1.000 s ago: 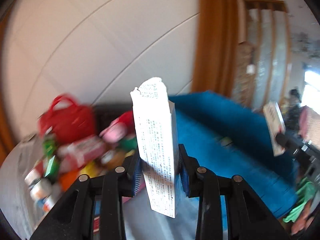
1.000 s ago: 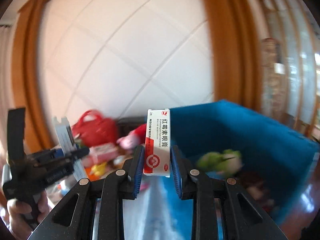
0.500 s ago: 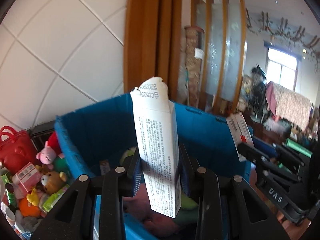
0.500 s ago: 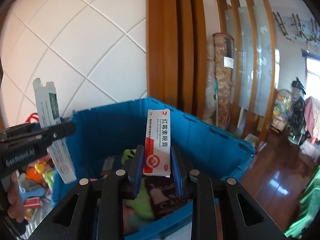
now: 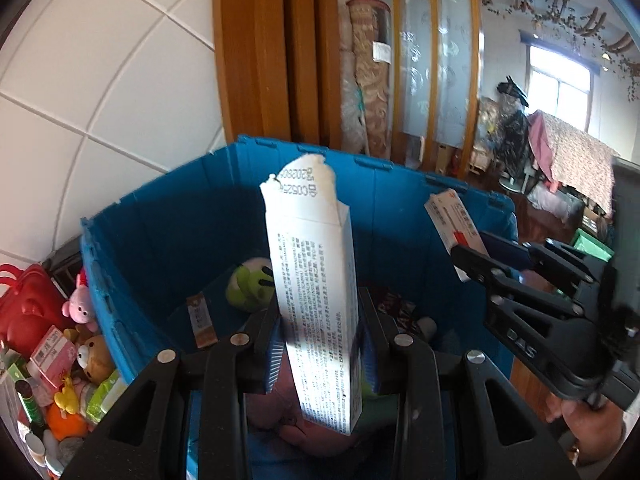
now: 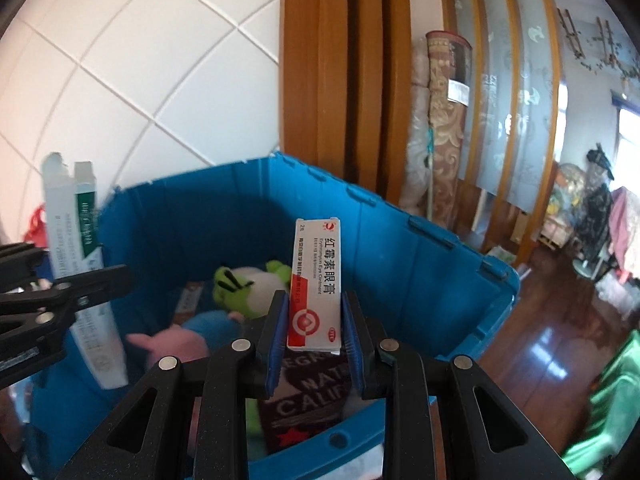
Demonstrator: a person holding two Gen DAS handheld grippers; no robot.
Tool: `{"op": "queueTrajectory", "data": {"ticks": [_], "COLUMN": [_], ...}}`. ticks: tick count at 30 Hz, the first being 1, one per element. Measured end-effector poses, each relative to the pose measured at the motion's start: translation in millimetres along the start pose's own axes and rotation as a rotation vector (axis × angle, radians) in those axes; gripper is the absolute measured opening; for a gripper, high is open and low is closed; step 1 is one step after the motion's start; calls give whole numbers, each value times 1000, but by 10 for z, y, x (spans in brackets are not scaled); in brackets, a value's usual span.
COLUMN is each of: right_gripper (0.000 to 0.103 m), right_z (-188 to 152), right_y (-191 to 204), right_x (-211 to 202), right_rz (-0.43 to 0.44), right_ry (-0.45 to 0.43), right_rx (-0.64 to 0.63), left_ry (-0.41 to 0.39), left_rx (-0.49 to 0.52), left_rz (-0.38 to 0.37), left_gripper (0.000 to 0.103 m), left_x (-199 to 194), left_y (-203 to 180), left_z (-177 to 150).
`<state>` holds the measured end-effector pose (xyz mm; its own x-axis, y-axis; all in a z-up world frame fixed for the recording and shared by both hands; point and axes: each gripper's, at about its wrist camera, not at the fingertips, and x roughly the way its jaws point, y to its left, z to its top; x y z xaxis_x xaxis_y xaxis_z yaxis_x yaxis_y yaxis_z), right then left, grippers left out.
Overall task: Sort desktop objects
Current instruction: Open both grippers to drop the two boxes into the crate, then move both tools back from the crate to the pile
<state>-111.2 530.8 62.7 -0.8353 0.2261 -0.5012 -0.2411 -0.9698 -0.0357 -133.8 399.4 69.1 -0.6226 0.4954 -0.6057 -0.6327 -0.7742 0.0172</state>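
Two cartons, one per gripper, both above one blue bin (image 6: 440,280). Left gripper (image 5: 320,356) pinches a tall white carton (image 5: 316,300) upright, top flap torn open. Right gripper (image 6: 314,344) pinches a small red-and-white ointment box (image 6: 316,280) upright. In the bin: one green frog plush (image 6: 248,284), one pink plush (image 6: 176,340) (blurred), one dark printed cloth (image 6: 308,392).

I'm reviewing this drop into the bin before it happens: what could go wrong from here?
1. The left gripper pinches the tall white box low down, and its torn top flap stands open; it may tip or snag on release.
2. The right gripper holds the ointment box near the blue bin front wall; it could drop outside.
3. The two grippers sit close together over the bin and could bump.
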Motion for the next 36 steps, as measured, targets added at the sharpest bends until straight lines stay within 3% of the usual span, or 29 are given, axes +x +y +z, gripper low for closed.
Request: {"op": "queueTrajectory", "data": {"ticks": [9,15,16,17,19,21,23,29,36], "right_gripper": [26,29,39,56,82,89,101,103,103], "right_z": [-33,13,20,24,41,53,65,88,110], "right_y": [-46,-72,-71,-76,-84,-69,-57,-14,292], "right_x": [268,333,325,314,286,235,190,37,-309], "right_rz": [-26,-70,-75,-77,-84,-107,-127,-155,-73], "right_ry": [70,54,50,44,27,5,-13,-65,-131], "right_rx": [-23,-44,-43,-38,-33,-43,-56,-74,-88], "left_ry": [36,33,34,35,27,-4,-31,-67,-160], "left_rx": [18,11,10,9,7,2,7,-17,-98], "left_rz": [3,8,11,13,18,26,44,70,150], "left_gripper": [32,34,37,42,68,81,81,82,82], "left_x": [84,82,82,84,59,1,-55,-159,-500], "left_y": [-10,5,6,6,11,26,32,85,327], "left_z": [-13,-39,-40,-40,-43,-46,-49,-98,-322]}}
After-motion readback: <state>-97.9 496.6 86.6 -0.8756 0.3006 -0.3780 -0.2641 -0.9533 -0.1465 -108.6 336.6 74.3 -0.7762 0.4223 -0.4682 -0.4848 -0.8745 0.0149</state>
